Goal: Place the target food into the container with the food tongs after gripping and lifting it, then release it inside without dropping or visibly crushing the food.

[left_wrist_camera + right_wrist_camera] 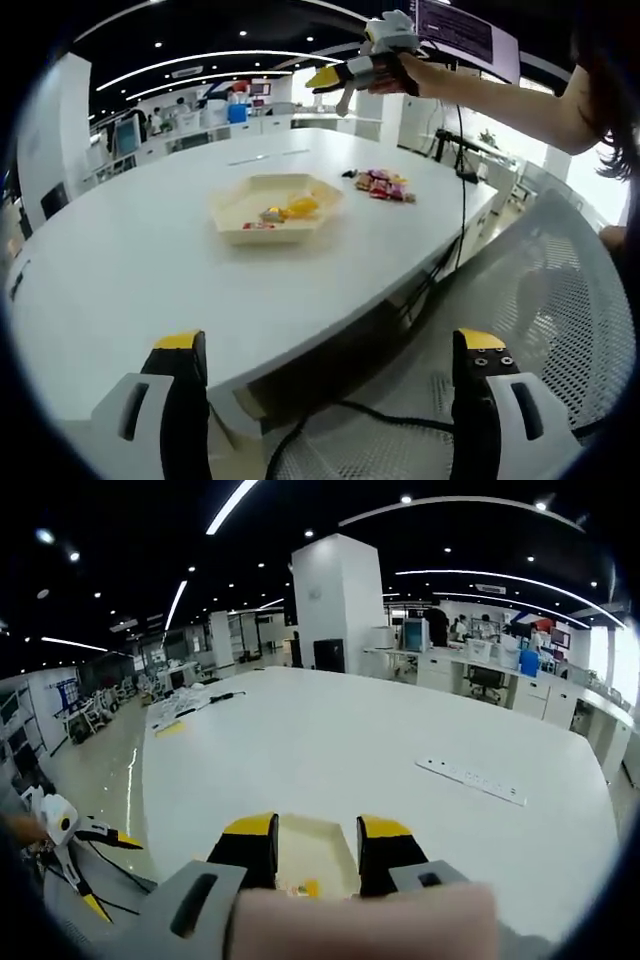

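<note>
A cream hexagonal tray (243, 203) sits mid-table with a few orange, yellow and red food pieces (288, 210) in it. Beyond it lies a pile of wrapped sweets (382, 185). My left gripper (330, 340) is low at the table's near edge, its jaws wide apart and holding nothing. A person's hand holds my right gripper (350, 75) high above the table's far side. In the right gripper view, my right gripper (317, 830) points down at the tray (318, 852), its jaws partly apart and holding nothing. The left gripper (108, 872) shows at the lower left.
The white table (150, 260) is large and rounded. A mesh chair (520, 300) stands close on the right, with black cables (330, 412) under the table edge. A power strip (470, 778) lies on the far tabletop. Desks, a pillar (340, 600) and people are in the background.
</note>
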`<state>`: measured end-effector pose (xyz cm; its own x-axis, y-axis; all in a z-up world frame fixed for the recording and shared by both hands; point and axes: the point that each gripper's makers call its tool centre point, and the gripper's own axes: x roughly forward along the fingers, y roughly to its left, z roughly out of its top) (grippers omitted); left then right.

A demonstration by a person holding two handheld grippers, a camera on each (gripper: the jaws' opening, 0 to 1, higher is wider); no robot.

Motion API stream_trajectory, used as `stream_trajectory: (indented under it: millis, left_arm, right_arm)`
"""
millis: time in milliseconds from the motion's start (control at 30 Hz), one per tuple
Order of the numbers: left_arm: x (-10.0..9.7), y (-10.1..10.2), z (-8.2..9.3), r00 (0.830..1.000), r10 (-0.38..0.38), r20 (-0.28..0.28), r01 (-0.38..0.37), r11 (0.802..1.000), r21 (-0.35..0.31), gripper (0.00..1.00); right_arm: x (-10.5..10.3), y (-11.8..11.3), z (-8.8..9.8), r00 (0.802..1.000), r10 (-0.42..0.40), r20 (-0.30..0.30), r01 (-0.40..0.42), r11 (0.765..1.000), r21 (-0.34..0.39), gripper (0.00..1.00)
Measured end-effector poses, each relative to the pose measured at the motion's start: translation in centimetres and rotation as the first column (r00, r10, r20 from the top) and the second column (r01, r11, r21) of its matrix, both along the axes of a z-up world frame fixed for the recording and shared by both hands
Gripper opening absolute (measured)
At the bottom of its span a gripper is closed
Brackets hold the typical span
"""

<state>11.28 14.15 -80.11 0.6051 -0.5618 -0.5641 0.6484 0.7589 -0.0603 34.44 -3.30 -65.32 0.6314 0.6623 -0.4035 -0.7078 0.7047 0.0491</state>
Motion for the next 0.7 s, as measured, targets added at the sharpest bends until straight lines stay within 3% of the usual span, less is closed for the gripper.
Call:
stream_trajectory:
  millis: [133,400,700]
  left_arm:
    - [0.2,-0.5,0.9,0.999,-0.012,0.045,0.014,0.999,-0.04,0.99]
    - [0.1,-0.6,0.6,0.999,-0.026,0.035,0.027,0.999,-0.021,1.0]
    - [0.1,-0.6,0.6,0.999,-0.03,0.036,0.03,0.999,-0.02,1.0]
  right_arm:
    - [-0.4,-2.7,-0.4,0.999,-0.043,-0.007,0.043,0.999,-0.008,0.31]
    - [-1.7,-8.5,-2.8,0.987,-0.15,-0.051,0.149,0.989,-0.02,0.31]
    - [-3.4,-11.5,-6.2,0.971,-0.215,-0.104,0.212,0.976,-0.037,0.32]
